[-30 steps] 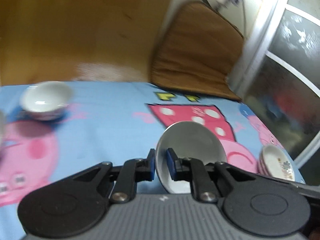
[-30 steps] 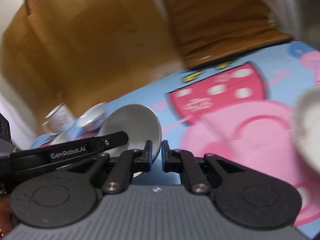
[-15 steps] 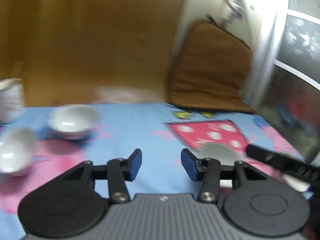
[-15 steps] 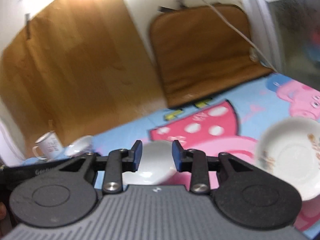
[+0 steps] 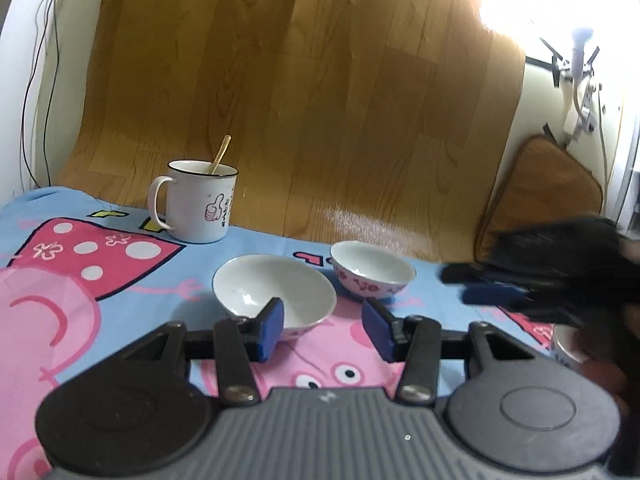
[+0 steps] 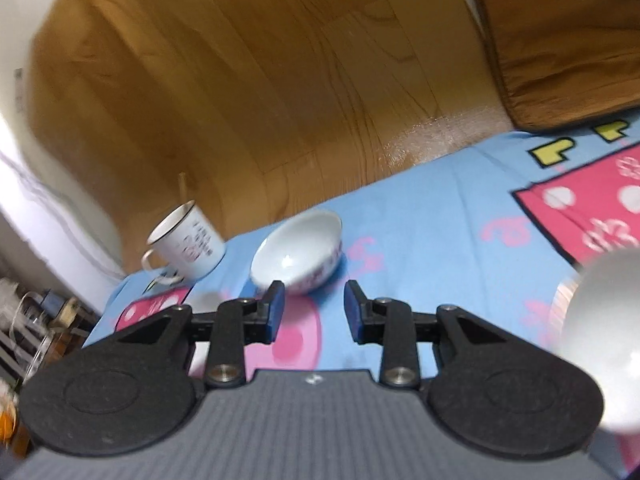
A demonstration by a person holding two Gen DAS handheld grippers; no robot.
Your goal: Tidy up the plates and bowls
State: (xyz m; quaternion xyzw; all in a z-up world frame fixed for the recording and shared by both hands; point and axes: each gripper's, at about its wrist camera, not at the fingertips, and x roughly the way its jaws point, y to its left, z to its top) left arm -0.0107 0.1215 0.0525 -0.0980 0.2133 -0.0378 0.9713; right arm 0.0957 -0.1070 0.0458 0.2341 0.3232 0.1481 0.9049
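Both claws apart, empty, over the cloth (image 5: 100,320).
Left view: my left claw (image 5: 323,329) gapes before the near bowl (image 5: 274,297); a second bowl (image 5: 373,269) just beyond, mug (image 5: 197,201) far left.
Right view: my right claw (image 6: 314,312) gapes short of one bowl (image 6: 298,253); blurred plate (image 6: 600,340) at right edge.

1. near bowl (image 5: 274,294): front rim hidden behind left gripper (image 5: 324,330) pad.
2. right gripper (image 5: 496,286): motion-blurred, cut off at right edge.
3. small dish (image 5: 568,346): mostly hidden under that blur.
4. grey plate (image 6: 604,336): blurred, cut by right edge.
5. mug (image 6: 186,242) print: too smeared to read.
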